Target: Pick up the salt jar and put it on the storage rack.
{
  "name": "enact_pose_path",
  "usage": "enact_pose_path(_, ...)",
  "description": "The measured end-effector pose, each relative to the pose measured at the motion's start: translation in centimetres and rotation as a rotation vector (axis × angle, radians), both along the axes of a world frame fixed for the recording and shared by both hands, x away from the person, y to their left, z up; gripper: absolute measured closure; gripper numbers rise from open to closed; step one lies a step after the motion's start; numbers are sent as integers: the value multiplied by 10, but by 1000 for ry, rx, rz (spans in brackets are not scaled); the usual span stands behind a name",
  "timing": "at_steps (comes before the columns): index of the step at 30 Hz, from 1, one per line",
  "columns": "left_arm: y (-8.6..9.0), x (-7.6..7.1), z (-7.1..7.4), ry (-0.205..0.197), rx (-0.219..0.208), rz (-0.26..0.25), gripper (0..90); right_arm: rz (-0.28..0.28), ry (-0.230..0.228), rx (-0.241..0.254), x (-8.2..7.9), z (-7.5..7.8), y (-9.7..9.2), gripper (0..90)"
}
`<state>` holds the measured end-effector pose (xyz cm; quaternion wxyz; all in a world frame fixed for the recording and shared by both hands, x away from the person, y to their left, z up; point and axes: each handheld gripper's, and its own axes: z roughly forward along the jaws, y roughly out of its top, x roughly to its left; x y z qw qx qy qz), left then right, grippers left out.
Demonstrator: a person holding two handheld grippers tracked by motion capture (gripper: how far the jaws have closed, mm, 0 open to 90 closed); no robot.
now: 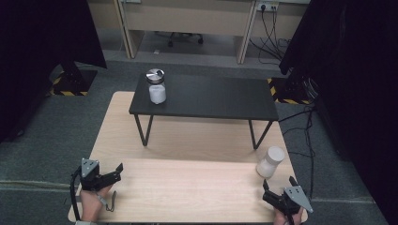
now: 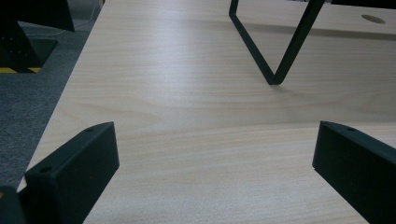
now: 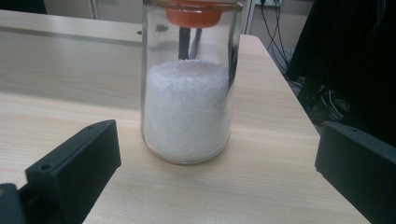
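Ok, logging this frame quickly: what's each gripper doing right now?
Left gripper: open, empty, over bare table.
Right gripper: open, empty, fingers pointing at the jar of white granules.

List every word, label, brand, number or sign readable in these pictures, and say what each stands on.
None can be read.
Jar on the light table: bare glass, no label.
Jar on the black shelf: no label visible.
Striped black-and-yellow floor markings: no lettering.

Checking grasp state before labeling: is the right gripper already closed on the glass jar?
No: in the right gripper view the right gripper has both jaws spread wide, and the glass jar stands on the table ahead of them, untouched.
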<state>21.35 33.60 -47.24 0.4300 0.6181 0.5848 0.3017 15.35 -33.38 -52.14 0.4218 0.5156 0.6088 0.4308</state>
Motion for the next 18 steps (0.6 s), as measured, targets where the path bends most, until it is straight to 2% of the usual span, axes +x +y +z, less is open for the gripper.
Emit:
enact_pose_path(4, 6, -1, -6, -7, -32, -11, 0, -2, -2, 0, 0, 0, 0, 3)
enact_pose_path(18, 8, -3, -17, -14, -55, -8, 0, -3, -2, -22, 0, 0, 4, 3)
